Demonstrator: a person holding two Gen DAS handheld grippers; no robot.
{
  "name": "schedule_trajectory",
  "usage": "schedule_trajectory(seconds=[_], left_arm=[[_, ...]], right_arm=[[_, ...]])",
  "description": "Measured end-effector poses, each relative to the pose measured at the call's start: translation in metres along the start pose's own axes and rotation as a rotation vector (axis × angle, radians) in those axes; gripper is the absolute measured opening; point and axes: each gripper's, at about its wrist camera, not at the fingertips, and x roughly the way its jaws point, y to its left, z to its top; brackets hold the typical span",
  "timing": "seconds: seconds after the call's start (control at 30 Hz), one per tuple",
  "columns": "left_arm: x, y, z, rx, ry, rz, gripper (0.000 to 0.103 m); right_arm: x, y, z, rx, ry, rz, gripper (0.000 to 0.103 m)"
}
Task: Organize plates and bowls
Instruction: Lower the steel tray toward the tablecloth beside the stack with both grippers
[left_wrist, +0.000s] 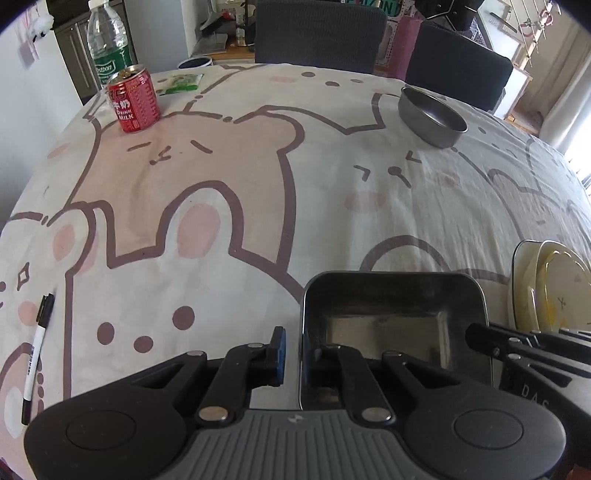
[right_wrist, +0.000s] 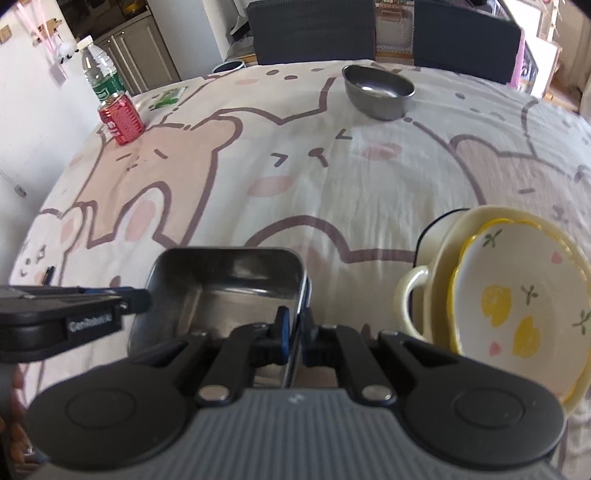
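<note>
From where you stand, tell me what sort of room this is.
Probably a home dining area: a table under a cartoon-animal tablecloth, dark chairs pushed in beyond it, and kitchen-style cabinets behind.

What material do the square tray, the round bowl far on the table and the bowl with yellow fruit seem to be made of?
Square tray: likely stainless steel, brushed grey, with dull reflections on its walls.
Round bowl: also metal by its look, grey with a bright glint inside.
Fruit bowl: probably glazed ceramic, glossy white with painted yellow fruit and a yellow rim; melamine cannot be excluded.
</note>
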Motion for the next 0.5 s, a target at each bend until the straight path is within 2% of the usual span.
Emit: schedule_trajectory(seconds=[0.23, 0.27, 0.37, 0.4, 0.47, 0.5], left_arm=[[0.000, 0.001, 0.000, -0.002, 0.003, -0.001, 0.013], [0.000, 0.001, 0.000, -0.004, 0.004, -0.002, 0.013], [0.000, 0.000, -0.001, -0.003, 0.010, -0.004, 0.012], [0.002, 0.000, -0.001, -0.004, 0.020, -0.009, 0.011], [0.005, 0.000, -0.002, -0.010, 0.046, -0.037, 0.011], [0.006, 0.000, -0.002, -0.010, 0.052, -0.047, 0.011]], right_arm=[[0.006, -0.001, 0.000, 0.002, 0.034, -0.018, 0.008], [0.008, -0.002, 0.000, 0.009, 0.040, -0.023, 0.013], [0.013, -0.008, 0.000, 0.033, 0.072, -0.062, 0.039], [0.014, -0.010, 0.001, 0.042, 0.083, -0.073, 0.041], [0.015, -0.014, 0.001, 0.061, 0.094, -0.055, 0.039], [0.015, -0.016, 0.001, 0.067, 0.100, -0.037, 0.029]])
